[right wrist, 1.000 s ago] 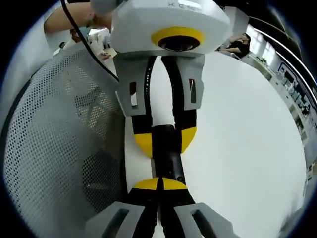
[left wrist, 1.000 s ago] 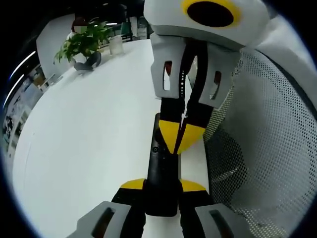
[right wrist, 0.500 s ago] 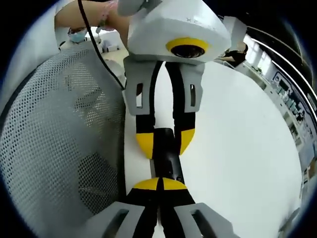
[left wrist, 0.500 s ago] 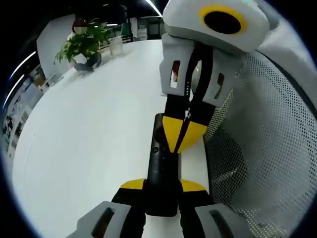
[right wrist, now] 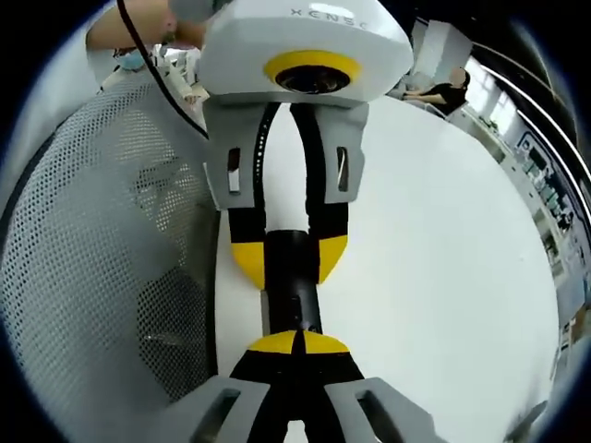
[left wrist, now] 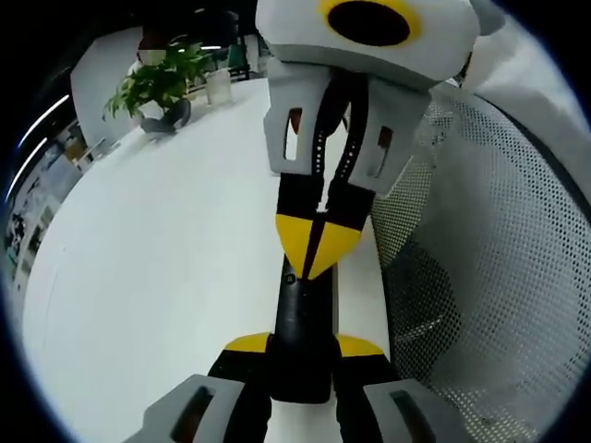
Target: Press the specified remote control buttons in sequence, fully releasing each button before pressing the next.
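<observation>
Remote control (left wrist: 300, 323): black, slim, lying lengthwise near the edge of the white table (left wrist: 157, 277). We see it in the left gripper view running up from between that view's own yellow-tipped jaws. The left gripper (left wrist: 302, 349) is clamped on the near end of the remote, one jaw on each long side. In the right gripper view we find the same arrangement from the opposite end: the left gripper (right wrist: 288, 260) comes down from the top, its yellow pads either side of the black body of the remote control (right wrist: 290, 291).

The right gripper (left wrist: 314, 249) enters the left gripper view from above. Its two jaws are pressed together into a single yellow point, with no gap that we can see. That point sits on the upper face of the remote, just beside a small round button (left wrist: 290, 278). We cannot tell whether the tip is actually depressing any key. In its own view, the right gripper (right wrist: 297, 343) shows its jaws meeting along a thin dark seam, resting on top of the remote.

A grey mesh chair back (left wrist: 480, 268) stands just beside the table edge; we note it also in the right gripper view (right wrist: 102, 258). A potted plant (left wrist: 159, 78) sits at the far end of the table, well apart from the remote.
</observation>
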A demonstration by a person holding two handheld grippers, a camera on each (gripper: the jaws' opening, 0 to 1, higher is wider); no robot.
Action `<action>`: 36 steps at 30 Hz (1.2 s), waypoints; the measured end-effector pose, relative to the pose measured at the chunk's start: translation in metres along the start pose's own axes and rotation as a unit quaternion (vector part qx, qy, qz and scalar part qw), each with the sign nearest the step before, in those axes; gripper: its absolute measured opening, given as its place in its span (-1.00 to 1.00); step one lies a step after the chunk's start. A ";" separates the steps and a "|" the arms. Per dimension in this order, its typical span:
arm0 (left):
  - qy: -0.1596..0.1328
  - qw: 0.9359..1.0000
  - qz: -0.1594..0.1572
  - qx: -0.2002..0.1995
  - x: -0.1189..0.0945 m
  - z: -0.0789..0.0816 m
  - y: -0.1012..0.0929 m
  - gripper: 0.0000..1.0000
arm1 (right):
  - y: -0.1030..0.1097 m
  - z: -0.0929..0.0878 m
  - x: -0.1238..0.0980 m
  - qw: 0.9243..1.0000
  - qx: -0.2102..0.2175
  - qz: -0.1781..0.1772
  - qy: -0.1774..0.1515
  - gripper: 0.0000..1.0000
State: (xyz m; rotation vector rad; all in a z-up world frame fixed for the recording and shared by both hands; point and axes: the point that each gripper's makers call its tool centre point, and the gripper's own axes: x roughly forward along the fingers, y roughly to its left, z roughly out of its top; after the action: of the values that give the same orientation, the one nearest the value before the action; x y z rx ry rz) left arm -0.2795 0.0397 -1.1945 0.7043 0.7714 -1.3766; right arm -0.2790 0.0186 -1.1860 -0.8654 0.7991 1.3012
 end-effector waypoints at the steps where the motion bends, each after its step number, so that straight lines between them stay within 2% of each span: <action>1: 0.000 1.000 0.000 0.001 0.000 0.000 0.000 -0.55 | 0.000 0.000 0.001 1.000 -0.002 -0.002 0.004 -1.00; 4: -0.002 1.000 0.001 -0.001 0.000 0.000 0.000 -0.55 | 0.000 0.000 0.001 1.000 -0.002 -0.028 -0.004 -1.00; 6: -0.002 1.000 0.001 -0.002 0.000 0.000 0.000 -0.55 | 0.000 -0.001 0.000 0.999 -0.004 -0.032 -0.009 -1.00; 9: -0.003 1.000 0.001 -0.001 0.000 0.000 0.000 -0.55 | -0.002 0.001 -0.001 0.997 0.061 -0.001 -0.037 -1.00; 11: -0.004 1.000 0.001 0.000 0.000 0.000 0.000 -0.55 | -0.002 0.000 -0.002 0.995 0.089 0.019 -0.043 -1.00; 12: -0.006 1.000 0.001 -0.001 0.000 0.000 0.000 -0.55 | -0.002 0.000 -0.004 0.990 0.130 0.039 -0.049 -1.00; 13: -0.007 1.000 0.002 -0.003 0.000 0.000 0.000 -0.55 | -0.003 0.000 -0.006 0.987 0.144 0.043 -0.050 -1.00; 14: -0.010 1.000 0.003 -0.005 0.000 0.000 0.000 -0.54 | -0.007 0.000 -0.008 0.988 0.140 0.038 -0.052 -1.00; 16: -0.014 1.000 0.005 -0.010 0.000 0.000 0.000 -0.54 | -0.011 -0.002 -0.010 0.992 0.120 0.029 -0.041 -1.00; 19: -0.021 1.000 0.009 -0.014 0.000 0.001 0.000 -0.54 | -0.008 -0.003 -0.004 0.992 0.111 0.051 -0.028 -1.00; 24: -0.026 1.000 0.008 -0.013 0.000 0.001 0.000 -0.54 | -0.009 0.000 0.000 0.992 0.103 0.065 -0.014 -1.00; 28: -0.026 1.000 0.009 -0.013 0.000 0.001 0.000 -0.55 | -0.011 -0.001 0.001 0.983 0.160 0.090 0.009 -1.00; 31: -0.026 1.000 0.008 -0.013 0.000 0.001 0.000 -0.55 | -0.013 0.000 0.003 0.979 0.175 0.096 0.033 -1.00; 36: -0.023 1.000 0.006 -0.010 0.000 0.001 0.000 -0.55 | -0.014 0.000 0.005 0.978 0.178 0.099 0.051 -1.00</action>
State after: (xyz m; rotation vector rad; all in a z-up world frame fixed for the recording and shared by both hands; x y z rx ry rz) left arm -0.2793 0.0389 -1.1941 0.6572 0.7423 -1.3677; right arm -0.2643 0.0199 -1.1892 -0.5785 1.1828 1.2401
